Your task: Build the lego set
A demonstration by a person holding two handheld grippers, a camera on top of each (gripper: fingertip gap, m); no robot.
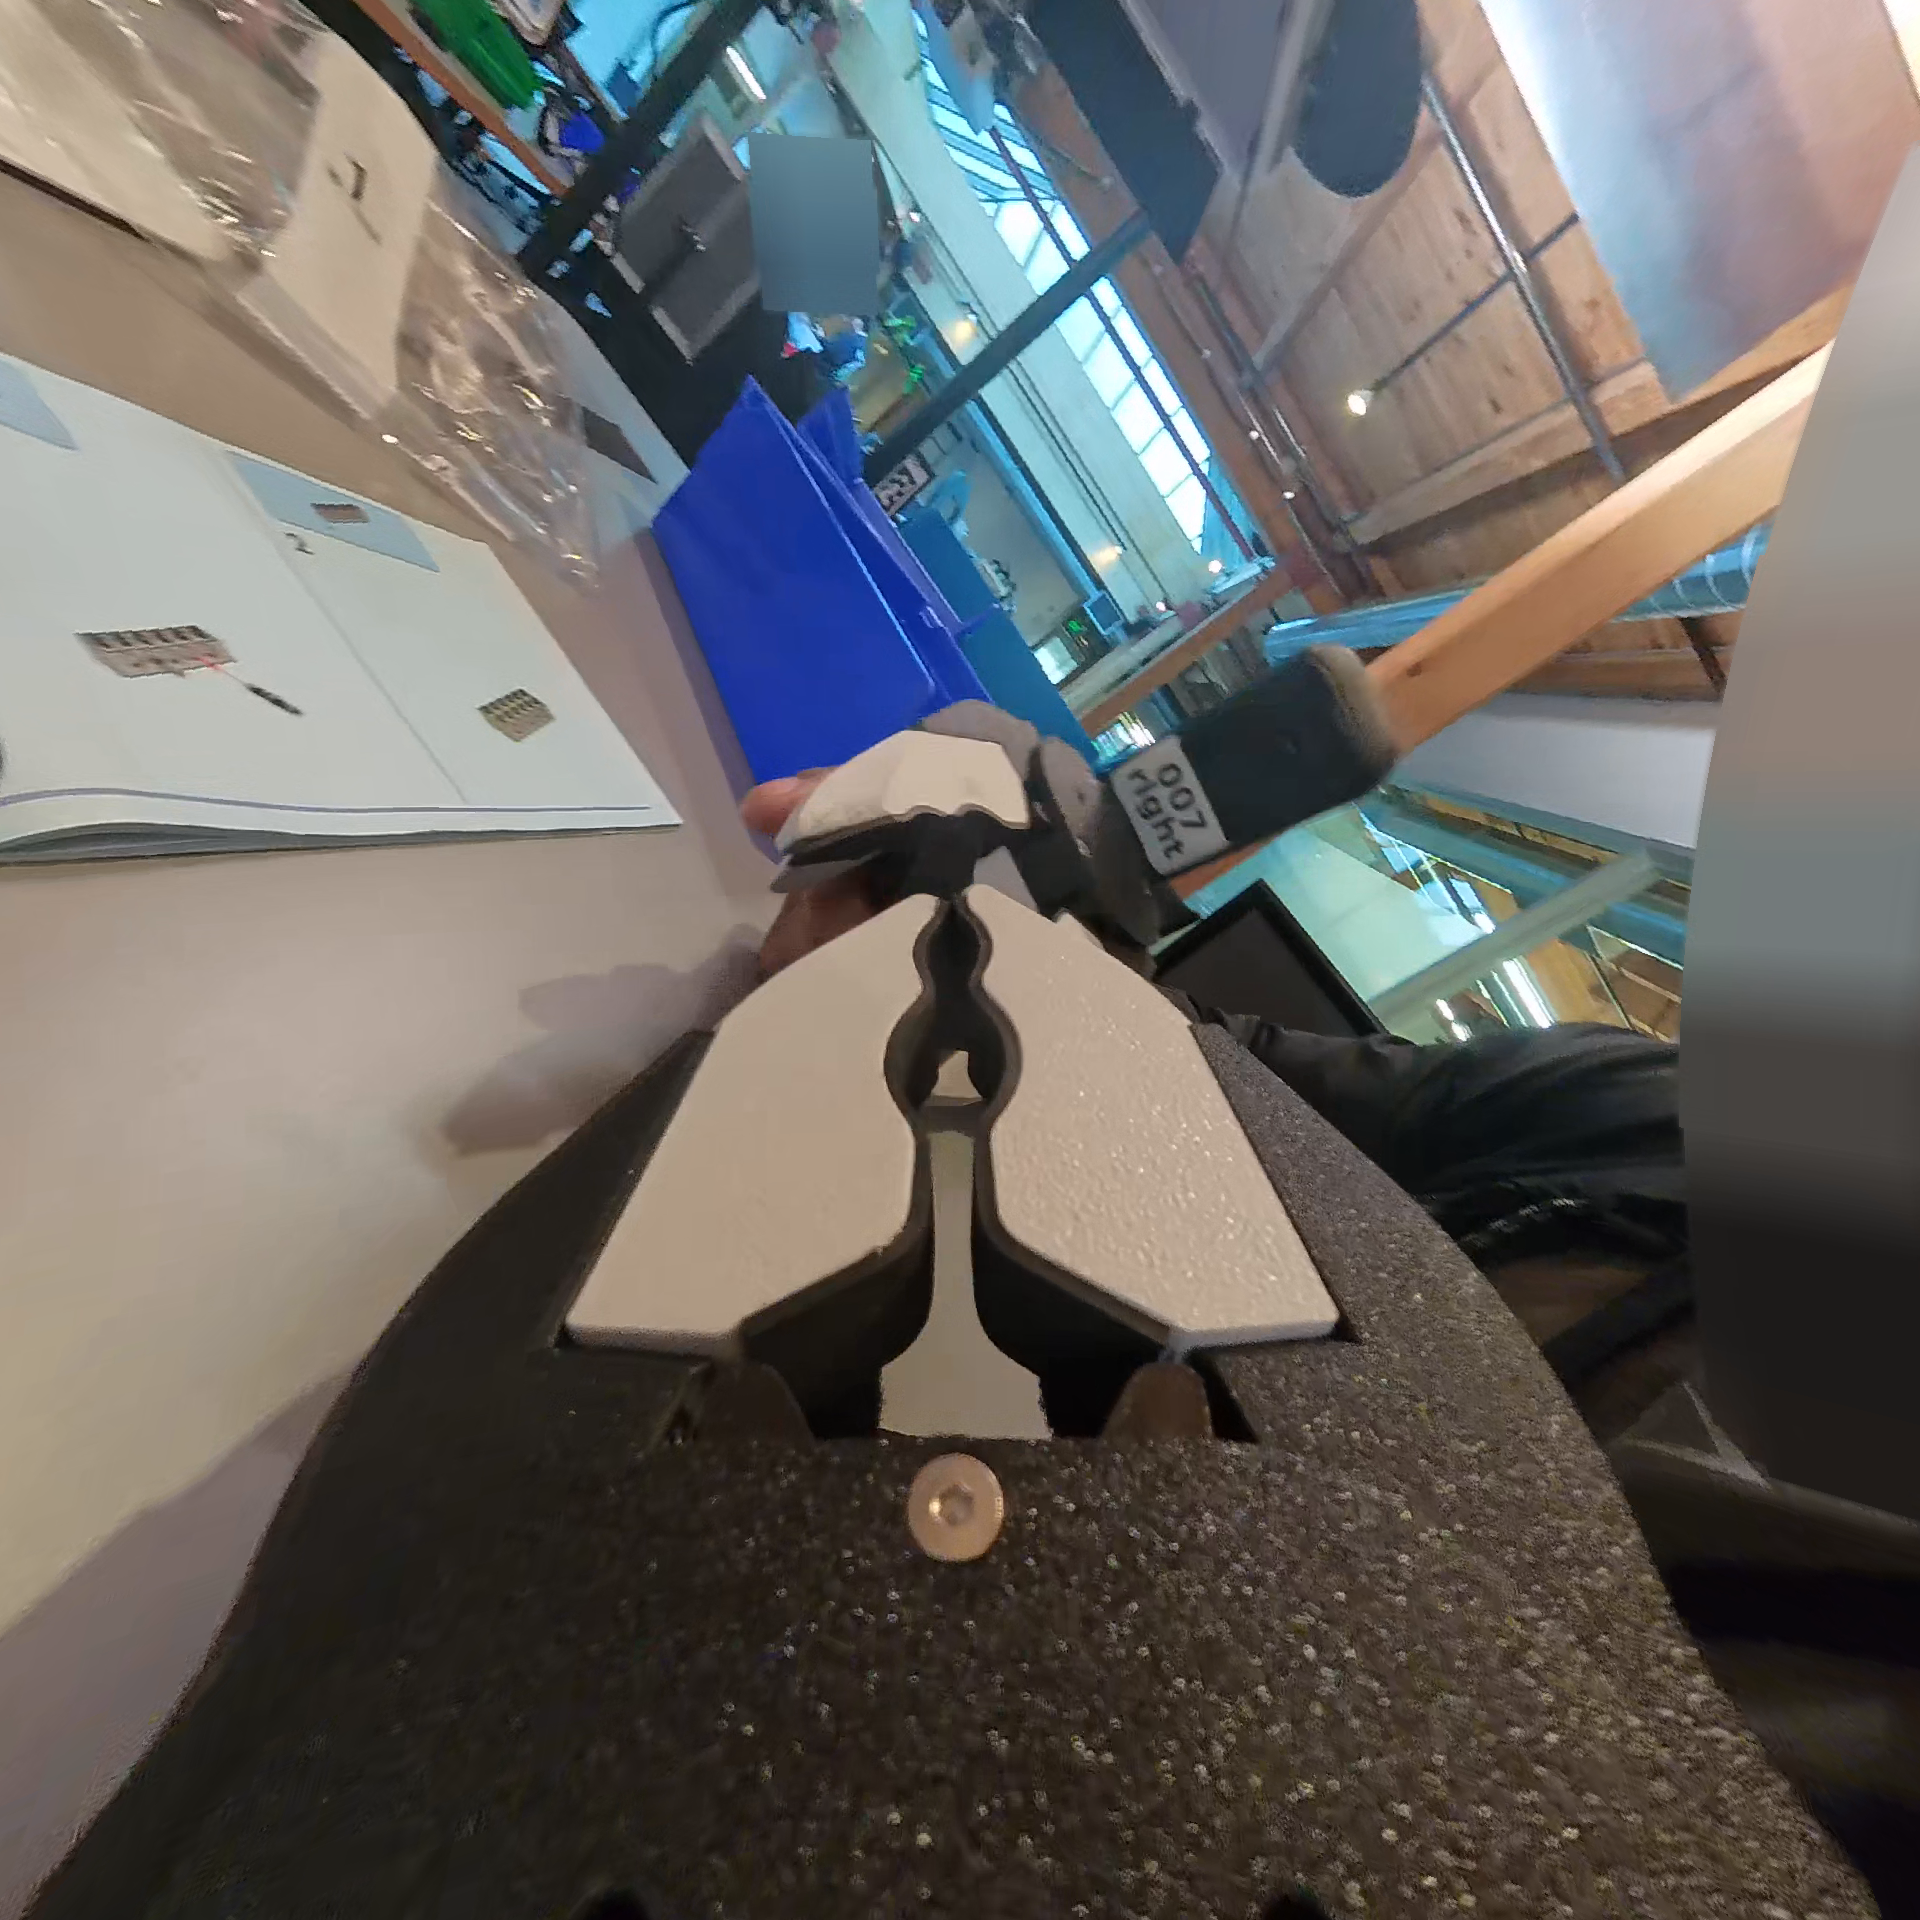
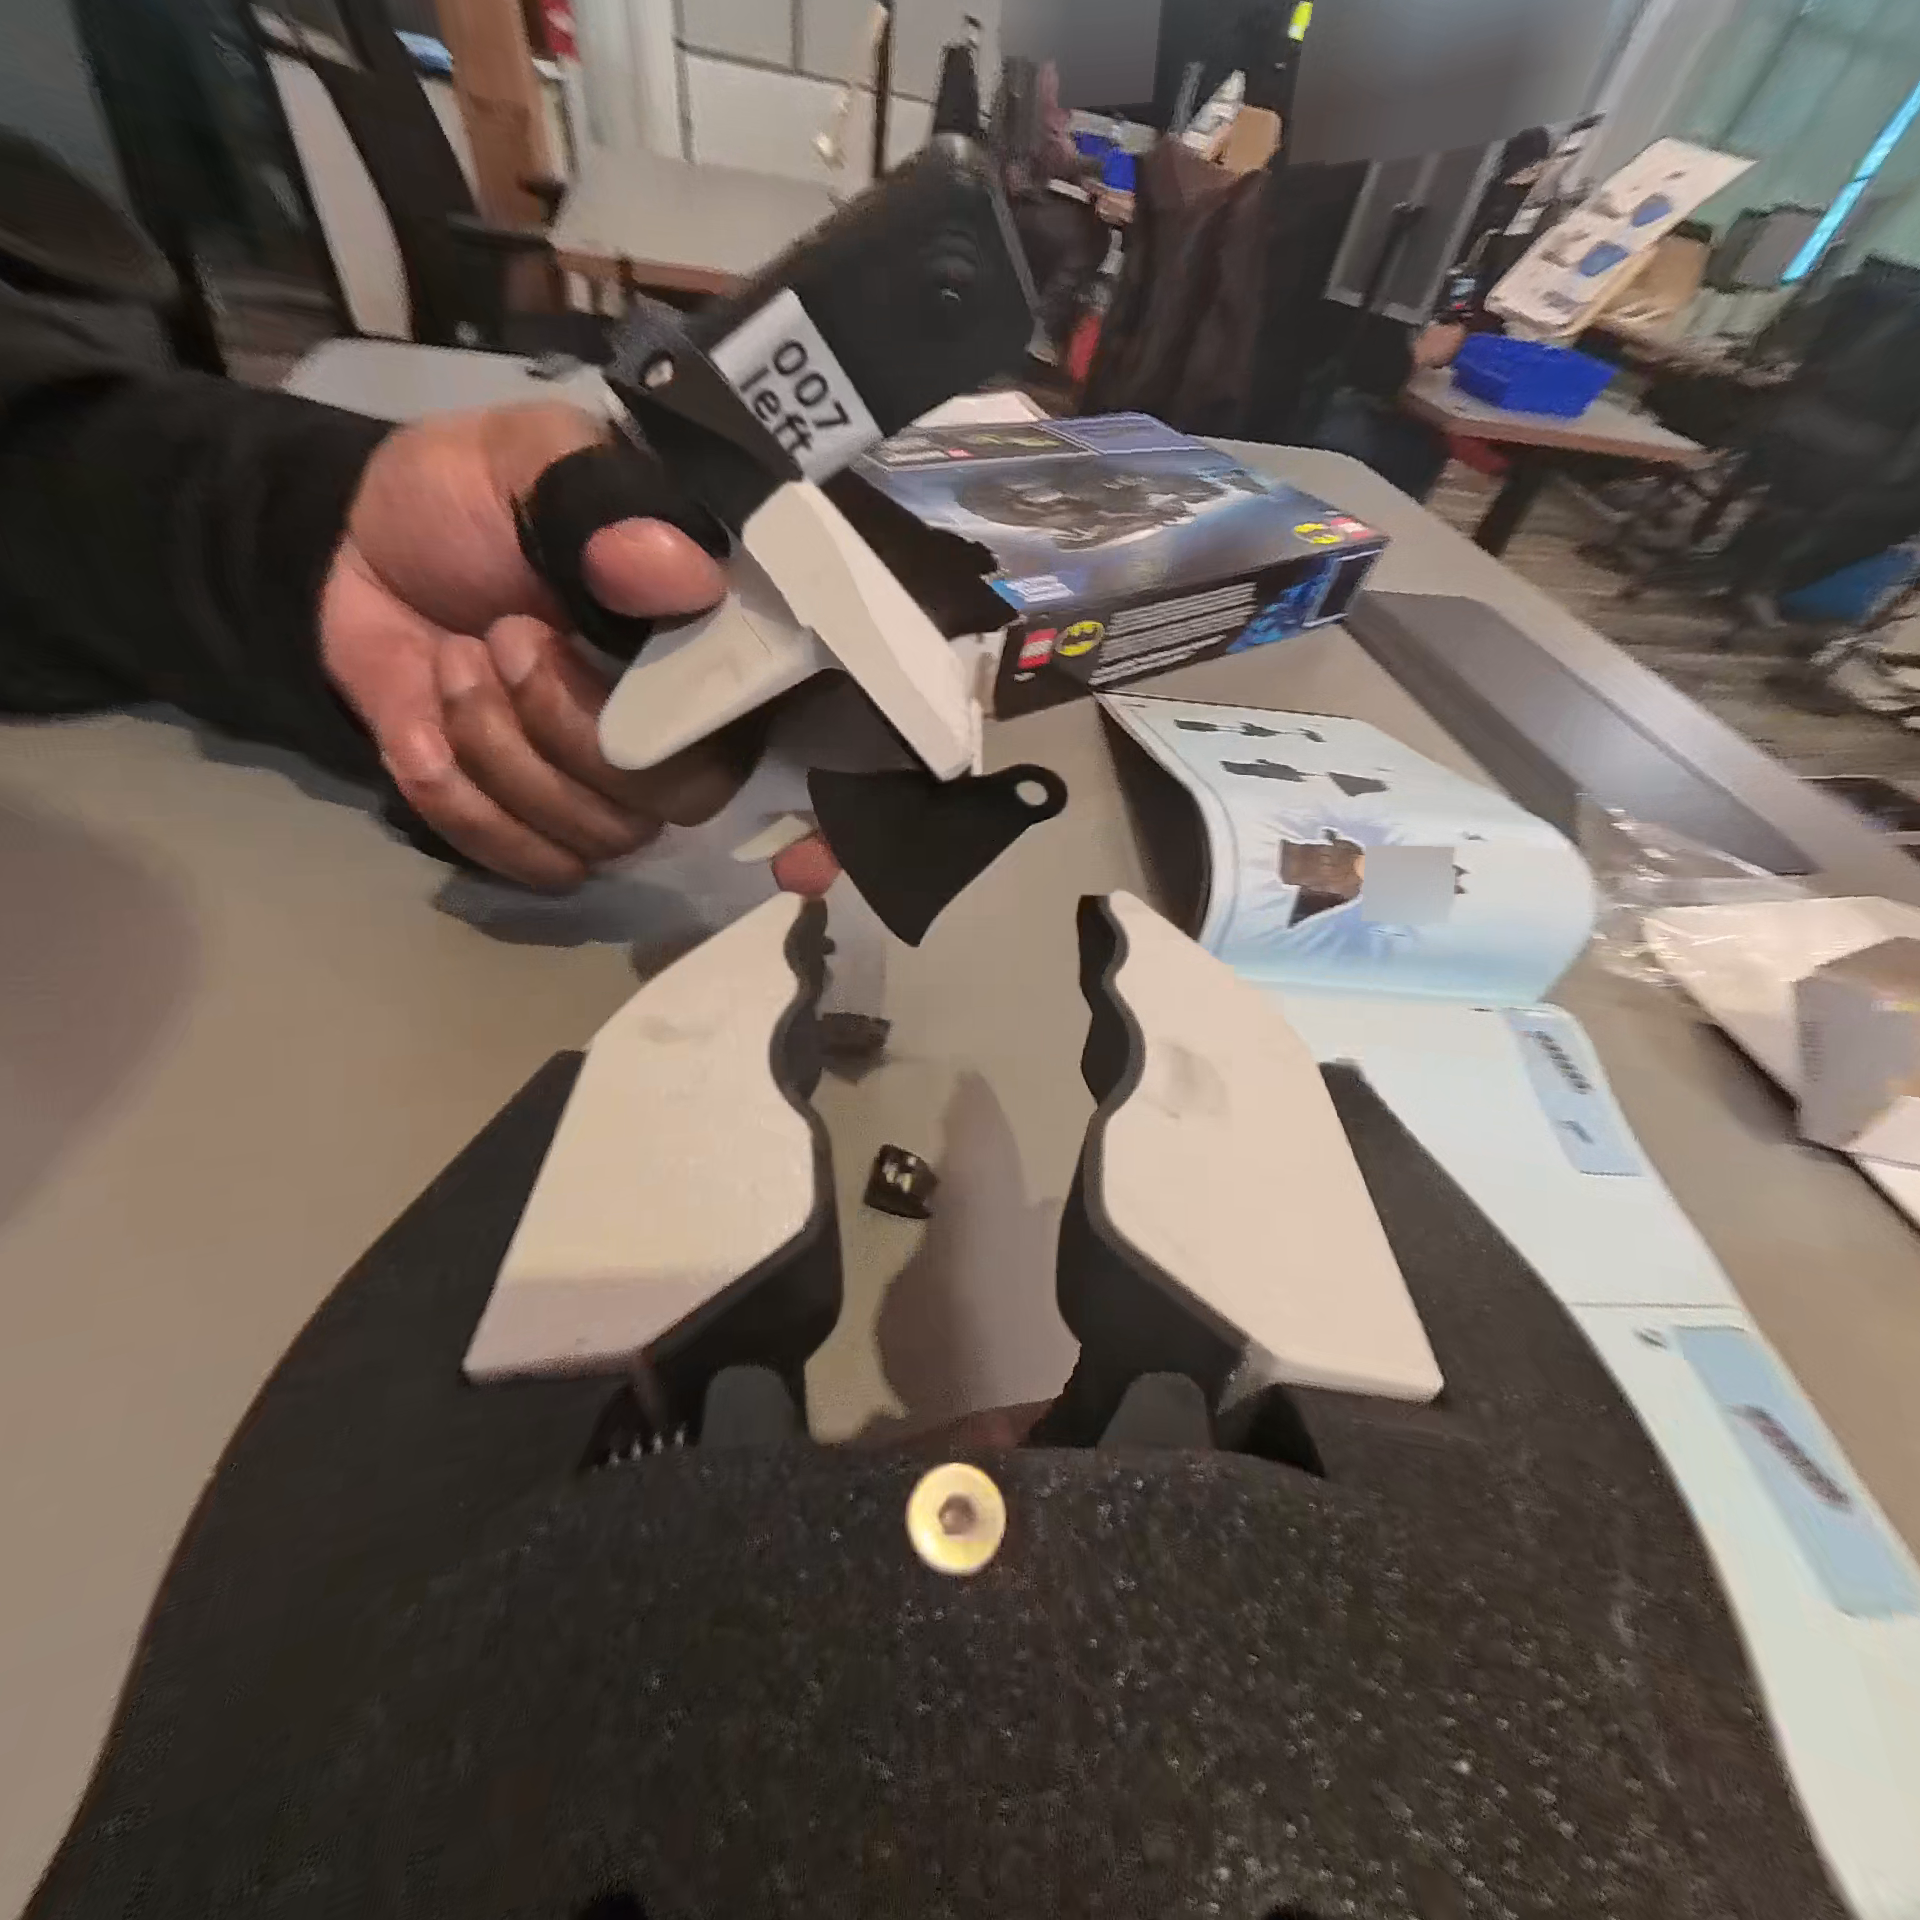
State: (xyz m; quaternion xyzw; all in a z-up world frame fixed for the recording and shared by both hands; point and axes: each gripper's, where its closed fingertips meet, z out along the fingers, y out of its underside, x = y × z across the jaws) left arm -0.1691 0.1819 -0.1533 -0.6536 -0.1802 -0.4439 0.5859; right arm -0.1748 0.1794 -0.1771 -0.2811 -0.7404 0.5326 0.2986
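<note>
In the right wrist view my left gripper (image 2: 961,764) is shut on the top edge of a thin black fan-shaped piece (image 2: 914,842) with a hole in one corner, and holds it above the grey table (image 2: 260,1039). A person's hand (image 2: 468,665) grips the left gripper, and a fingertip (image 2: 805,868) lies beside the piece. My right gripper (image 2: 945,914) is open; the piece's lower point hangs between its fingertips without touching them. Two small black bricks (image 2: 899,1179) lie on the table below. In the left wrist view my left gripper (image 1: 951,909) has its fingertips together, and the right gripper (image 1: 831,852) is just ahead.
A dark toy box (image 2: 1174,551) and an open instruction booklet (image 2: 1382,862) lie beyond the grippers; the booklet also shows in the left wrist view (image 1: 312,675). Clear plastic bags (image 2: 1714,883) lie at the right. A blue bin (image 1: 810,603) stands at the table's far side. Only a small space, under 4 cm, lies between the two pairs of fingers.
</note>
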